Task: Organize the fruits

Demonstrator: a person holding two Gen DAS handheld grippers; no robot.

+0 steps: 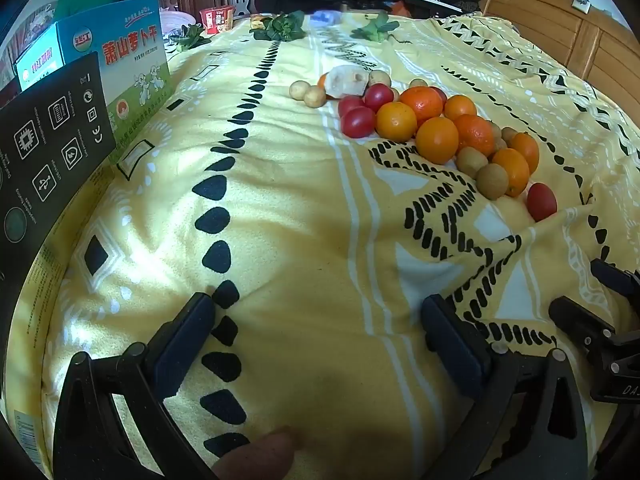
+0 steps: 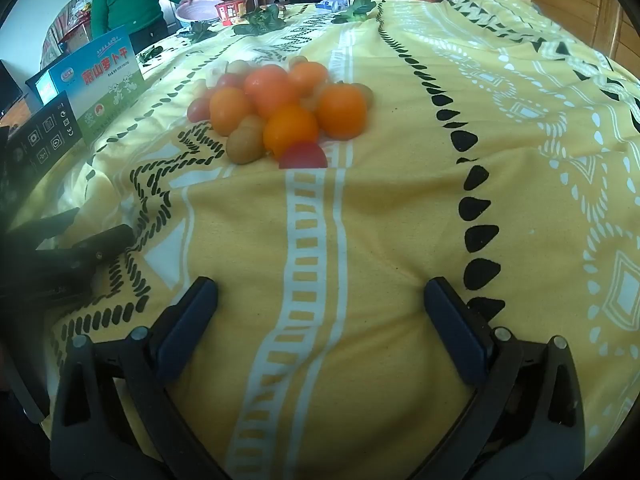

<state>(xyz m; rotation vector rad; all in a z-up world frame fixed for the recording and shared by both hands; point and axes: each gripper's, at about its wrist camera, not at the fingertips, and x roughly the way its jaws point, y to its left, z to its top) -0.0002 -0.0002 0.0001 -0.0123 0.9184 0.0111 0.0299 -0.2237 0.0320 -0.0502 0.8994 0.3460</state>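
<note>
a: left claw (image 1: 316, 336)?
b: wide, holding nothing. just yellow cloth (image 1: 304, 240) between the two dark fingers (image 1: 182, 344). pointing down at the cloth.

a: right claw (image 2: 320, 320)?
b: wide too. nothing held. only cloth with a white stripe under it.

a: fruit pile (image 1: 432, 128)?
b: up at about 1 o'clock from the left claw, well apart. dead ahead at 12 o'clock from the right claw, also well apart.

a: in the pile?
b: orange round ones (image 1: 437, 140) bunched in the middle, touching. red little ones (image 1: 358, 122) at the 9 o'clock side. brown small ones (image 1: 492, 181) near the 5 o'clock end. one red one (image 1: 541, 201) alone at the near end, just beside a brown one.

a: anything else?
b: blue and green box (image 1: 132, 64) at 10 o'clock of the left view, standing up. black box (image 1: 52, 132) just in front of it. green leaves (image 1: 280, 28) far off at 12 o'clock. person in a green top (image 2: 128, 4) way back at 11 o'clock. pale chunk (image 1: 346, 80) at the far end of the pile.
</note>
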